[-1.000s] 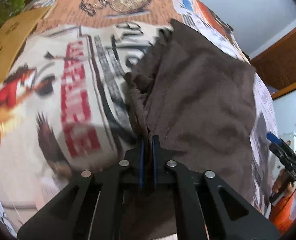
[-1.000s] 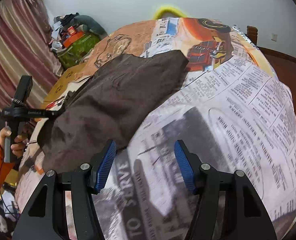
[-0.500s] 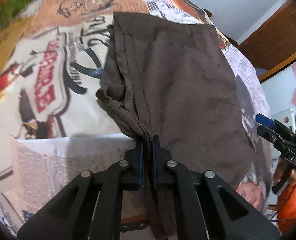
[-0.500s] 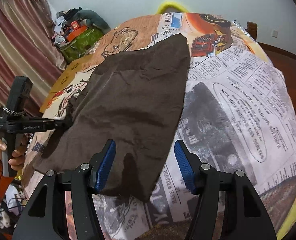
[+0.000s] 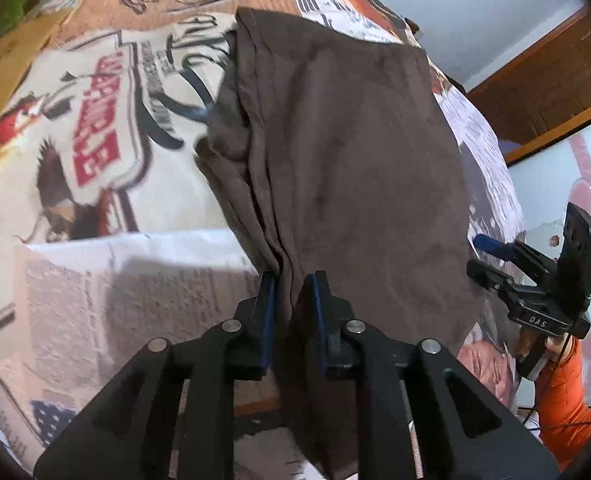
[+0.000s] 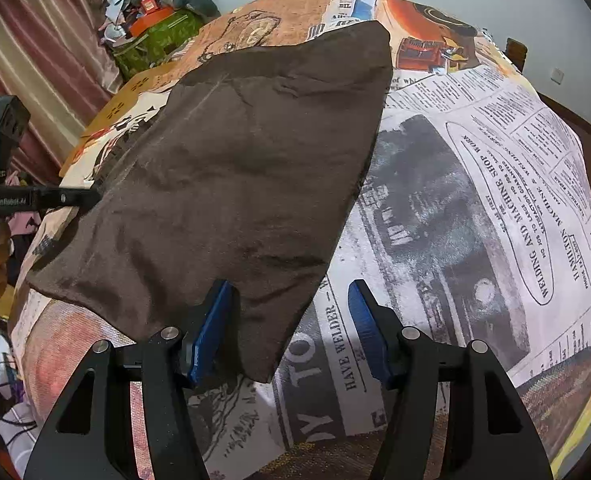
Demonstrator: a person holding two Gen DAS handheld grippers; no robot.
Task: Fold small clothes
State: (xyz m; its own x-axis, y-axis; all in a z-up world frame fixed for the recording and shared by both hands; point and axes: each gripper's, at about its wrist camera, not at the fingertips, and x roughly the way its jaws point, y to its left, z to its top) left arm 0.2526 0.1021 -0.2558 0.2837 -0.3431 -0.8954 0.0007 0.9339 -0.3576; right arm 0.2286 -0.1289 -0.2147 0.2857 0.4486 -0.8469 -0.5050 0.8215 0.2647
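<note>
Left gripper (image 5: pixel 292 280) — jaws a little apart, a bunched fold of the brown cloth (image 5: pixel 347 152) running between the blue pads (image 5: pixel 266 312); the fabric fills the gap, yet whether the pads press on it cannot be told. In the right wrist view its black body reaches in from the left, tip at the cloth's left edge.

Right gripper (image 6: pixel 291 320) — jaws wide apart, holding nothing. The near corner of the cloth (image 6: pixel 235 184) lies between the fingers, close against the left blue pad (image 6: pixel 211 328); the right pad (image 6: pixel 365 328) stands over bare print.

Cloth — dark brown, spread flat on the bed cover (image 6: pixel 475 200), its far corner near the bed's far end, its left side gathered in pleats toward the left gripper. The near edge hangs past the left gripper's fingers.

Bed cover — newspaper-style print: black text and a machine picture on the right, red lettering (image 5: pixel 95 120) and tan figures on the left.

Surroundings — striped curtain (image 6: pixel 35 60) at left; a heap of green and orange items (image 6: pixel 155 28) beyond the bed; wooden door (image 5: pixel 555 68) and pale wall; an orange sleeve (image 5: pixel 567 392) behind the right gripper's body.
</note>
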